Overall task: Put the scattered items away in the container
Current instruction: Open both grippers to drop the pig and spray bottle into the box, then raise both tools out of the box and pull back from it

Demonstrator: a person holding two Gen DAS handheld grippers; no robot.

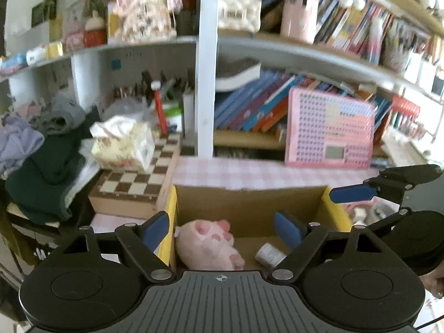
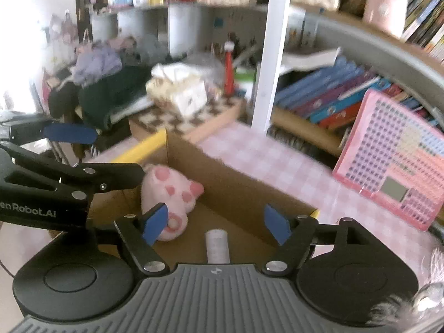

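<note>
Box (image 1: 249, 202) on the tabletop (image 2: 277, 163) already holds our pink plush (image 1: 206, 245) and white roll (image 2: 217, 245), both claws (left (image 1: 222, 227), right (image 2: 215, 223)) spread empty above; small bits beside the box look left.

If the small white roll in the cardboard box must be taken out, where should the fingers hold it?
Grip the white roll across its middle, coming from above. It lies on its side on the box floor, apart from the pink plush, with both curved sides free.
</note>
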